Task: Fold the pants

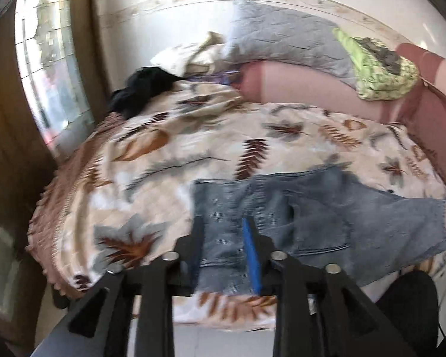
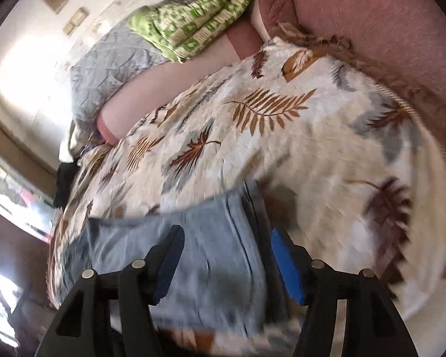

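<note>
Blue denim pants (image 1: 327, 208) lie folded across the near part of a leaf-patterned blanket (image 1: 193, 136). A back pocket faces up. My left gripper (image 1: 223, 220) hangs just over the pants' left end, its jaws a little apart with denim showing in the gap and the pads not pressing. In the right wrist view the pants (image 2: 133, 238) run leftward under my right gripper (image 2: 226, 230). Its jaws stand wide, blue pads (image 2: 285, 264) on either side of a denim seam, nothing gripped. Both views are motion-blurred.
The blanket (image 2: 252, 136) covers a pink sofa (image 1: 306, 86). On the sofa back lie a grey quilt (image 1: 288, 35) and a green patterned cloth (image 1: 380, 71). A black garment (image 1: 142, 86) sits at the far left corner. A bright window (image 1: 53, 68) is on the left.
</note>
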A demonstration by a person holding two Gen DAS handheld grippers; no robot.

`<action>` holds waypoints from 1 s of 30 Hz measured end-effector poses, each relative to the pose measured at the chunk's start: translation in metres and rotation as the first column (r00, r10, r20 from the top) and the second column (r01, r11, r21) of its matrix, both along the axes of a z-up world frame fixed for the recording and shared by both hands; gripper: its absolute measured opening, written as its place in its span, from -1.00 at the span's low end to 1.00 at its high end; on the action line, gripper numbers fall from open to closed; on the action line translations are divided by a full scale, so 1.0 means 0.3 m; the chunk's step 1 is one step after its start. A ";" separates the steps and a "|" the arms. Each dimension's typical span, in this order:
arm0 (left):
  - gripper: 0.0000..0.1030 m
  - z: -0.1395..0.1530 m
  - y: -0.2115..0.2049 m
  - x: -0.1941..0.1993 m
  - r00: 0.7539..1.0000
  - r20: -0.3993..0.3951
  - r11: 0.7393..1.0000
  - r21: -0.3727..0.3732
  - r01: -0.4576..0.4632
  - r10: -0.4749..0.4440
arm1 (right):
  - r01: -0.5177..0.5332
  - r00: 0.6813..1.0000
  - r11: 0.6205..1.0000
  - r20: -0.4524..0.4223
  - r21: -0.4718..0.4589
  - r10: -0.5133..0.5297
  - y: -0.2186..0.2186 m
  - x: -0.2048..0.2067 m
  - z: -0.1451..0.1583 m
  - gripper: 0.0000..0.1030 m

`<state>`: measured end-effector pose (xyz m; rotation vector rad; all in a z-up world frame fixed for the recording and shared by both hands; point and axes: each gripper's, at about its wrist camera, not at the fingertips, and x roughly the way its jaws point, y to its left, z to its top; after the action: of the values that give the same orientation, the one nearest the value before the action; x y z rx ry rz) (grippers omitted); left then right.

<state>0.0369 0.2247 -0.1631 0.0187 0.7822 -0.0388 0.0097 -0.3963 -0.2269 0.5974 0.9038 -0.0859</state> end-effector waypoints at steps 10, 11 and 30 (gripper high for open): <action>-0.39 -0.255 -0.239 0.101 0.971 -0.213 0.994 -0.051 0.099 -0.108 | -0.042 0.998 0.990 -0.036 0.136 0.048 0.012 0.172 -0.057 -0.83; -0.39 -0.266 -0.252 0.107 0.970 -0.217 0.993 -0.050 0.104 -0.113 | -0.044 0.999 0.993 0.035 0.112 0.040 0.014 0.153 0.000 -0.84; -0.34 -0.329 -0.285 0.131 0.958 -0.267 0.995 -0.005 0.103 -0.101 | 0.008 0.993 0.998 0.113 0.066 -0.016 -0.105 -0.138 -0.041 0.39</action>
<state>0.0762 0.1393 -0.2617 0.0635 1.0512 -0.1384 -0.0316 -0.4278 -0.2394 0.6622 0.7949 -0.0327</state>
